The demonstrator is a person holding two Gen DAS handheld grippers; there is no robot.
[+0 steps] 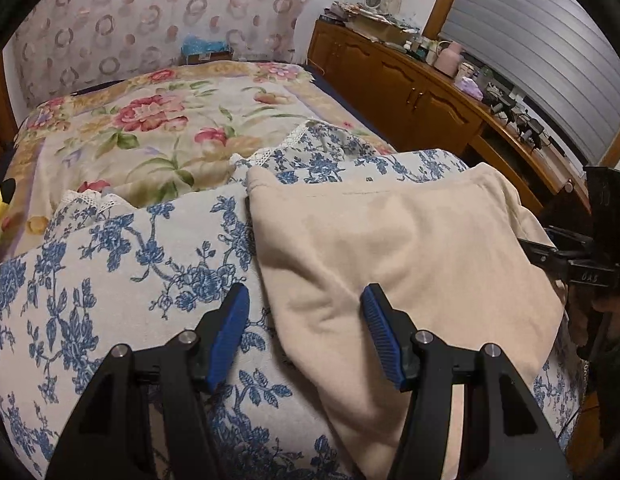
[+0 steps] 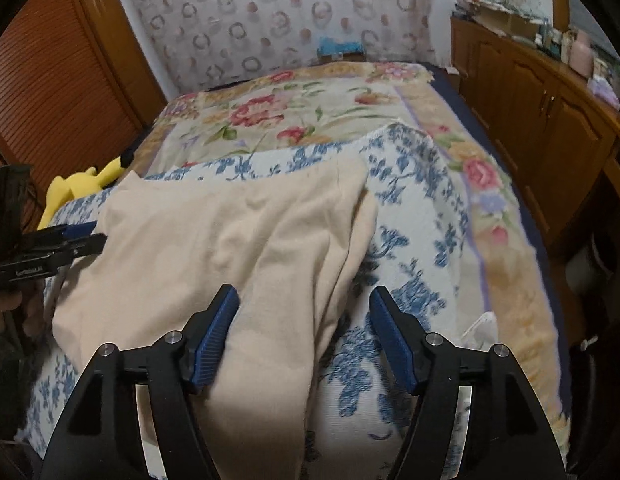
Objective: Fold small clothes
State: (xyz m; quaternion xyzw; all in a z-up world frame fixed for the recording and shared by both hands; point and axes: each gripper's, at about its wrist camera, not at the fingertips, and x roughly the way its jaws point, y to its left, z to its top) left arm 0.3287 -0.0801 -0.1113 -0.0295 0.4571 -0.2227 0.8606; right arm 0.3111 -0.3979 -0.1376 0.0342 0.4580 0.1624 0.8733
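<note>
Left fingers (image 1: 305,304): I see them open over the cream cloth (image 1: 390,248).
Right fingers (image 2: 303,306): open too.
Right view only: yellow toy (image 2: 81,188).

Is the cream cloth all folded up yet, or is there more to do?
Done: the cream cloth lies spread on the blue-flowered cover. In hand: nothing; the left gripper and right gripper hover open over its near edges. Left: no clear fold shows yet, so the folding seems still to come.

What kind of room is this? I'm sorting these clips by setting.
Very likely a home bedroom: a bed under a floral blanket fills the view, a cluttered wooden sideboard runs along one side, and a yellow plush toy lies at the bed's edge.
</note>
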